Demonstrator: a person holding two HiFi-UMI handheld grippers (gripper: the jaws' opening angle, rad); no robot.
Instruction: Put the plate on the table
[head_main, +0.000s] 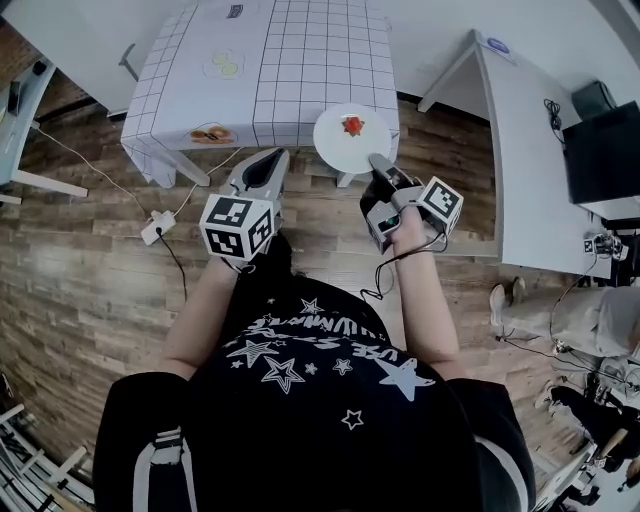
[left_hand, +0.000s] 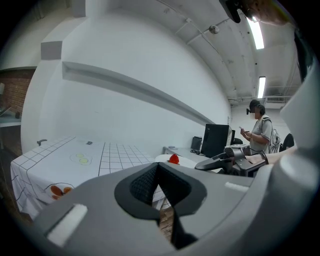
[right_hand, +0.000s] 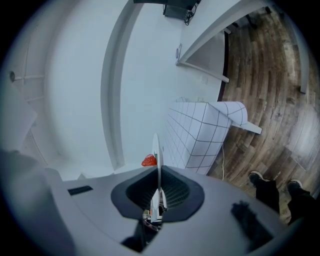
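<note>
My right gripper (head_main: 381, 165) is shut on the near rim of a white plate (head_main: 350, 138) that carries a small red food piece (head_main: 352, 125). The plate hangs at the near right corner of the table (head_main: 280, 60), which has a white checked cloth; I cannot tell whether they touch. In the right gripper view the plate (right_hand: 156, 150) stands edge-on between the jaws of the right gripper (right_hand: 159, 186), with the red piece (right_hand: 149, 161) on its left. My left gripper (head_main: 270, 162) is shut and empty, in front of the table's near edge. The left gripper view shows the plate (left_hand: 182, 162) to the right.
Two other plates sit on the cloth, one with green slices (head_main: 225, 65), one with orange food (head_main: 211, 134). A white desk (head_main: 520, 130) with a dark monitor (head_main: 603, 150) runs along the right. A power strip (head_main: 157, 227) and cable lie on the wooden floor. A person (left_hand: 260, 131) stands beyond.
</note>
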